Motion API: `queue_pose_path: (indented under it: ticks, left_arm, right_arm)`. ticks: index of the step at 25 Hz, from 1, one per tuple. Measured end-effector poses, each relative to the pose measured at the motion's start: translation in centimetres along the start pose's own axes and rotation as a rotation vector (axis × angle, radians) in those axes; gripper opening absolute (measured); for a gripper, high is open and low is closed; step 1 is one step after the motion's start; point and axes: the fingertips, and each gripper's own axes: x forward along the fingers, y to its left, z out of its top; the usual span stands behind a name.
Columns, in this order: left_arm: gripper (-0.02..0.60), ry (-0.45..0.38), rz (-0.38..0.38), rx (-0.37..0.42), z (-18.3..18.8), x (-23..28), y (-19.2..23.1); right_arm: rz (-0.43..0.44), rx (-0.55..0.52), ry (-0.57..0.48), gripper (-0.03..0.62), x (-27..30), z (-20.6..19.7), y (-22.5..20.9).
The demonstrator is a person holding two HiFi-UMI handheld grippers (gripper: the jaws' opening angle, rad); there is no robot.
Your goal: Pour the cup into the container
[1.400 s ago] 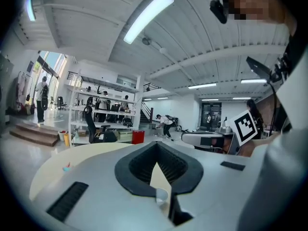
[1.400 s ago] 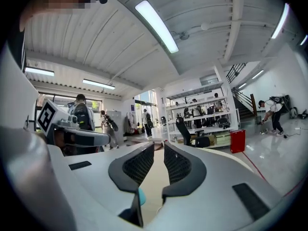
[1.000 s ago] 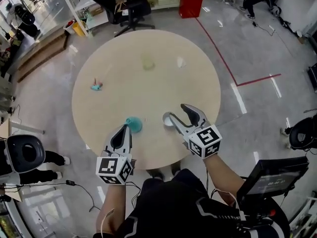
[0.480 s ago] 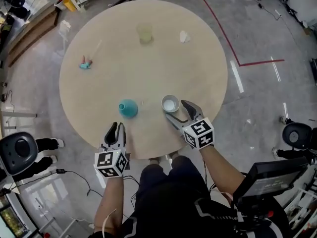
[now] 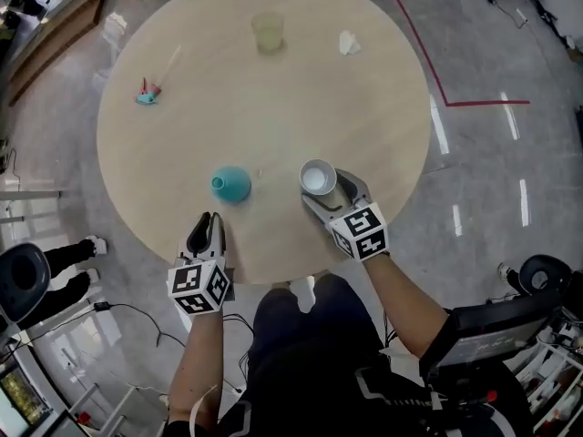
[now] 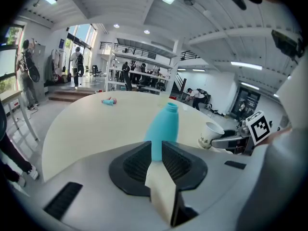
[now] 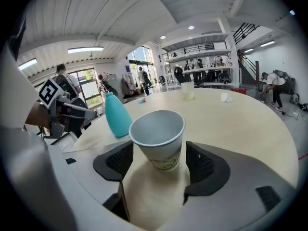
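Our right gripper [image 7: 159, 152] has just been opening; its wide jaws flank the upright cup [image 7: 157, 129] without touching. Left of the cup, our left gripper [image 6: 156, 150], its jaws almost together, faces the bottle [image 6: 164, 129].

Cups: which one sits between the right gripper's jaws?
The white paper cup at the near edge; the translucent yellowish cup stands far across the table.

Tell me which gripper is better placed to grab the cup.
Right. The right gripper has just opened its jaws wide around the paper cup, pads not touching it. The left gripper hangs near the table edge, jaws barely apart, facing the teal bottle.
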Motion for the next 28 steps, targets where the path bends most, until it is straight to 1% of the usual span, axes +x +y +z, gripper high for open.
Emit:
queue_pose_path:
  ticks: [6, 10, 14, 17, 23, 28]
  left_arm:
    - [0.055, -0.004, 0.000, -0.009, 0.2, 0.2, 0.2]
    - [0.026, -0.012, -0.005, -0.007, 0.9, 0.1, 0.2]
    - [0.017, -0.029, -0.002, -0.001, 1.8, 0.0, 0.7]
    - [0.012, -0.059, -0.009, 0.009, 3.4, -0.8, 0.9]
    - [0.002, -0.115, -0.018, 0.032, 6.7, -3.8, 0.5]
    - [0.000, -0.170, -0.026, 0.043, 8.7, -5.7, -0.2]
  right_arm:
    - [-0.019, -0.038, -0.007, 0.322, 0.9, 0.2, -0.3]
    - [-0.006, -0.054, -0.013, 0.318, 1.0, 0.5, -0.2]
    - [0.011, -0.081, -0.018, 0.308, 1.3, 1.0, 0.0]
    - [0.013, -0.108, -0.041, 0.305, 0.6, 2.9, 0.1]
    - [0.021, -0.153, -0.095, 0.302, -2.2, 8.0, 1.0]
    - [0.020, -0.206, -0.132, 0.302, -4.1, 11.4, 1.8]
